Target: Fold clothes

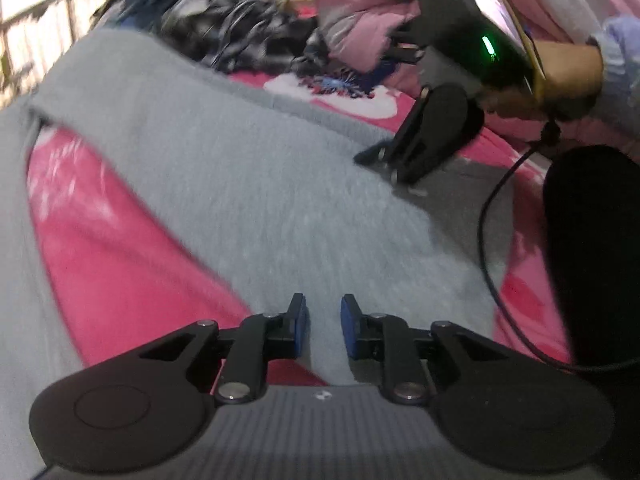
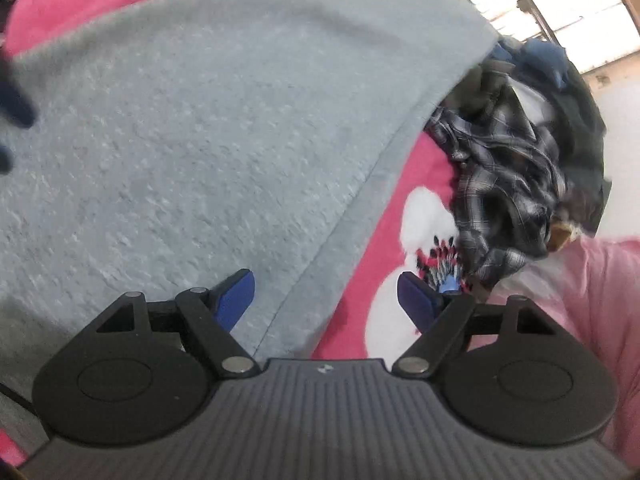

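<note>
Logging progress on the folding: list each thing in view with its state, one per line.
grey garment: spread flat on the pink blanket, held by neither gripper.
left gripper: open a little, nothing between the pads.
right gripper: open wide over the garment's edge, empty.
plaid shirt: crumpled in the pile, unfolded.
pink blanket: lying under the garment.

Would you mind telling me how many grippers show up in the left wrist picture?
2. The left gripper sits at the bottom edge over the grey garment, nothing between its fingers. The right gripper is at the upper right, held by a hand, tips near the garment.
</note>
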`<state>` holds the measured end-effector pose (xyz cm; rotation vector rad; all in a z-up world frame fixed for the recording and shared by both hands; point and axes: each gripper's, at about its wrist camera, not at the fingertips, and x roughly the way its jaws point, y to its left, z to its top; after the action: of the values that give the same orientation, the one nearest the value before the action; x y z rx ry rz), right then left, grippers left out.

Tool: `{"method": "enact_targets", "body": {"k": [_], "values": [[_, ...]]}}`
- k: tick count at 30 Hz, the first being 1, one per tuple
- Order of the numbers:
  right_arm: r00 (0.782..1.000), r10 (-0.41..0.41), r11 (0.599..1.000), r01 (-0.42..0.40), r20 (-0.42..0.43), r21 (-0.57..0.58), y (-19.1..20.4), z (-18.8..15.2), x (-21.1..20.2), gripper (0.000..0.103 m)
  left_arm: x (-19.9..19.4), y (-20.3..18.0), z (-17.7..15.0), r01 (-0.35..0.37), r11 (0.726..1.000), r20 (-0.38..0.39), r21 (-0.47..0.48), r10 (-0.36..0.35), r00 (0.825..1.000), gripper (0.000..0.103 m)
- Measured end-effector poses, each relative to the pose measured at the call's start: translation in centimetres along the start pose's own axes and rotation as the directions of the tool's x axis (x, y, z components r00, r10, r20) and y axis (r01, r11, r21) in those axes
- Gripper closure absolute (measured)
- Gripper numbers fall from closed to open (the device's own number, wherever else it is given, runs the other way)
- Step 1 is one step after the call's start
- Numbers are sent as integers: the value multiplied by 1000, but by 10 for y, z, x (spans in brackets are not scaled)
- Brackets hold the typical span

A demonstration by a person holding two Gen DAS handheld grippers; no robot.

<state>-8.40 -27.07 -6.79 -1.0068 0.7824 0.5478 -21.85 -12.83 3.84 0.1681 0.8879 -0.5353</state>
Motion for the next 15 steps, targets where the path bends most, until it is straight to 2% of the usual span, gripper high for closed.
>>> {"method": "enact_targets", "body": {"k": [3,5,7,9,12,15], "values": [[994,93,990,-87,-53,109,-28,-9,7,23,-13,-6,-7,-4,1000,-32,28,5,999,84],[993,99,985,-89,-67,146,-39,-16,10,17,-27,-7,-2,-11,1000,-31,9,12,999,89],[994,64,985,-48,-88,166,-42,-22,12,17,-44,0,3,-4,998,28,-67,6,1000,91],[995,14,989,2,-103,151,-38,-28,15,16,-52,7,14,39,992,112,-123,-25,993,91],[995,7,981,12,-97,192,-43,-33,21,14,-27,6,32,81,992,128,-95,-68,989,91],[992,18,973,13,-127,232,-51,-38,22,13,19,-4,34,121,991,17,-48,-120,993,92]]}}
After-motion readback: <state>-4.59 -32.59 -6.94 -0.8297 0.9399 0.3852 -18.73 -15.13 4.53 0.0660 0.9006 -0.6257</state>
